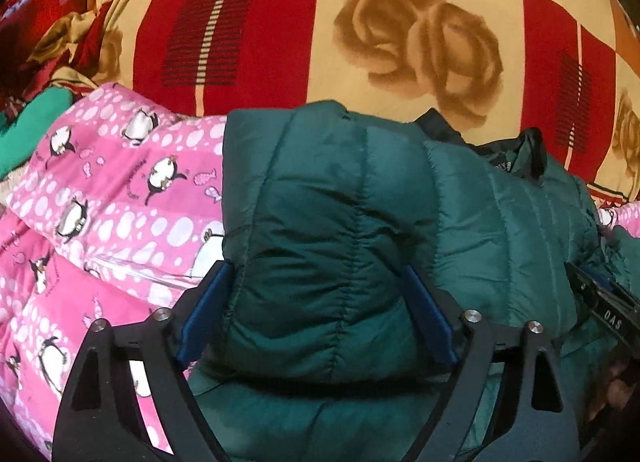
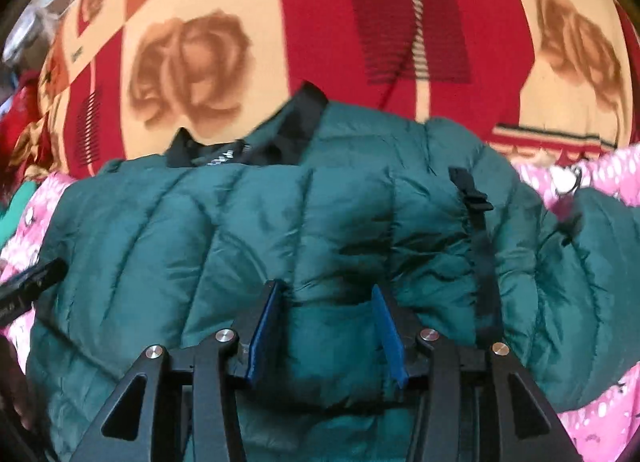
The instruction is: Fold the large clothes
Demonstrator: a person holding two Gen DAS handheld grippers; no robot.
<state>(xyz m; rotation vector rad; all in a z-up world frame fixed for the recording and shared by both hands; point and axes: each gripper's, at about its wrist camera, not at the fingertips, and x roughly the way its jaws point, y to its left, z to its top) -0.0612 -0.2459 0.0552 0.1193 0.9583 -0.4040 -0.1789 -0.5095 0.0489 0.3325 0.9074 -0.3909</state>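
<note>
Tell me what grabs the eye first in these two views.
A dark green puffer jacket fills the foreground, bulging between the fingers of each open claw, left and right. Under it lies a pink penguin-print quilt, and behind spreads a red-and-cream rose-pattern blanket.

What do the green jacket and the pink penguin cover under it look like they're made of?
Green jacket: seems a smooth, slightly shiny synthetic shell, likely nylon or polyester, over puffy fill; stitched channels bulge and catch light. Pink penguin cover: looks a soft, matte printed fabric, padded, with quilted ridges; fibre unclear. Both grippers sit open around jacket folds.
</note>
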